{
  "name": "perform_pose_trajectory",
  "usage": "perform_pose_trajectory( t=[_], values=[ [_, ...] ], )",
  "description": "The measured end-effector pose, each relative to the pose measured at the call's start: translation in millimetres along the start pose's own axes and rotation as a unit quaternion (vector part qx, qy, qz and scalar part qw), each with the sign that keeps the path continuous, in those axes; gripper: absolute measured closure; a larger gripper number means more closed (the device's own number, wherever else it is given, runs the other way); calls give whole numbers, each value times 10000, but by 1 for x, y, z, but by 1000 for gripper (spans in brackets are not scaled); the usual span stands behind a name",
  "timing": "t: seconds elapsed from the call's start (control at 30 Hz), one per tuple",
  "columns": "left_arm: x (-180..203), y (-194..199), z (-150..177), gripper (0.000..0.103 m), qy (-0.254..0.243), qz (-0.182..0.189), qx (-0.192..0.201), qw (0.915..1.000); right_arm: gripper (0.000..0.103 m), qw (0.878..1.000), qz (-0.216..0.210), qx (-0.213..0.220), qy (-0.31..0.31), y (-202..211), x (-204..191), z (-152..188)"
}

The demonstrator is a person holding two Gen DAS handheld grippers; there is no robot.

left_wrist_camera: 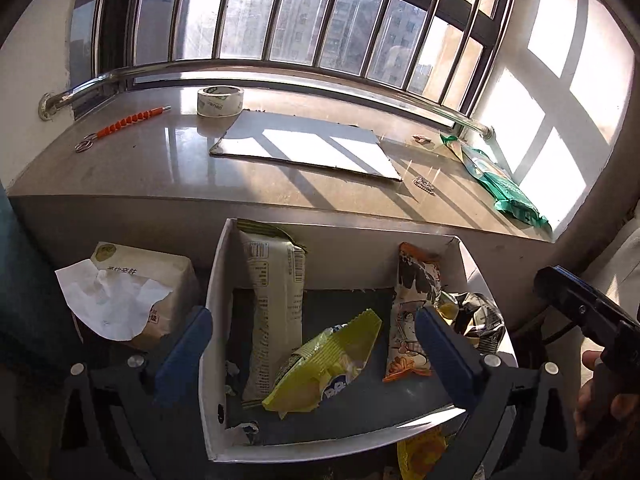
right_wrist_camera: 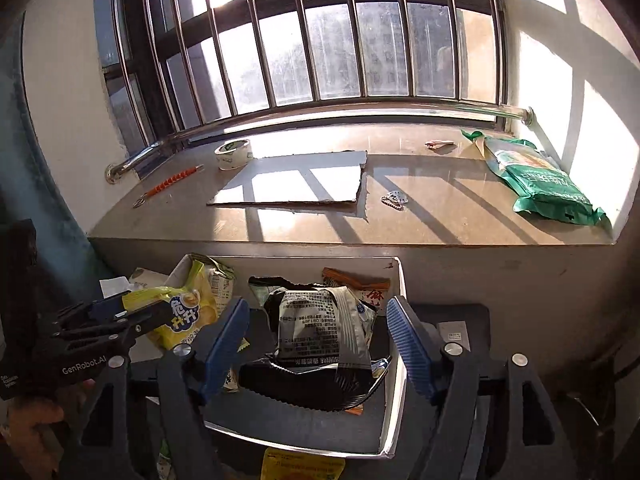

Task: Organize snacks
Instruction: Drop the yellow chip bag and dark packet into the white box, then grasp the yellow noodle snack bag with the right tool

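**Snack packets gathered in a white box below the window ledge**

Both sets of tongs hang open and empty over a white box (left_wrist_camera: 214,280) set against a sunlit stone ledge (left_wrist_camera: 160,176). The left tongs (left_wrist_camera: 316,344) spread wide above a yellow packet (left_wrist_camera: 324,372), a tall pale packet (left_wrist_camera: 276,300) leaning on the box's back wall, and an orange cartoon packet (left_wrist_camera: 412,312). The right tongs (right_wrist_camera: 320,344) stand open above a silver-and-black packet (right_wrist_camera: 320,332) in the same box. Beside the box sits a tissue pack (left_wrist_camera: 132,300). On the ledge lie a green bag (right_wrist_camera: 540,176), a flat white board (right_wrist_camera: 296,180), a tape roll (right_wrist_camera: 233,154) and an orange-handled tool (right_wrist_camera: 172,182).
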State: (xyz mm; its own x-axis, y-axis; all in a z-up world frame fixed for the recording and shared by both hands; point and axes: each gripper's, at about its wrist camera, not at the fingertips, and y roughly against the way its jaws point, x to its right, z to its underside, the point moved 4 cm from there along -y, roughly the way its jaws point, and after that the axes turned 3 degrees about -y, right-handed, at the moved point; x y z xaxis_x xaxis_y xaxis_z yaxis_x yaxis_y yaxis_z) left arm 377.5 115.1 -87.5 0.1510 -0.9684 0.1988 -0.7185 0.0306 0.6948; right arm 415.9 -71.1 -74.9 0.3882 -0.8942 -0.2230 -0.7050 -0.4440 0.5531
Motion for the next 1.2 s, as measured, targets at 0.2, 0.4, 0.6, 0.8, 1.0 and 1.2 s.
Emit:
perform_pose_trajectory(
  t=[0.2, 0.4, 0.6, 0.8, 1.0, 1.2],
  values=[
    [8, 25, 2, 0, -235, -94, 348, 9991, 0, 9997, -2, 148, -217, 10, 10, 7],
    [12, 73, 9, 0, -451, -195, 1393, 9890, 0, 9990, 191, 342, -196, 36, 9, 15],
    [27, 122, 46, 0, -853, 107, 1235, 9886, 0, 9978, 86, 643, 109, 82, -2, 42],
    [32, 182, 100, 0, -979, 312, 1345, 9856, 0, 9958, -257, 850, 209, 133, -9, 94],
    [28, 214, 158, 0, -918, 374, 1287, 9867, 0, 9952, -233, 887, 331, 172, -10, 154],
    [22, 219, 205, 0, -726, 497, 1109, 9899, 0, 9964, -335, 701, 328, 189, -15, 219]
  ],
)
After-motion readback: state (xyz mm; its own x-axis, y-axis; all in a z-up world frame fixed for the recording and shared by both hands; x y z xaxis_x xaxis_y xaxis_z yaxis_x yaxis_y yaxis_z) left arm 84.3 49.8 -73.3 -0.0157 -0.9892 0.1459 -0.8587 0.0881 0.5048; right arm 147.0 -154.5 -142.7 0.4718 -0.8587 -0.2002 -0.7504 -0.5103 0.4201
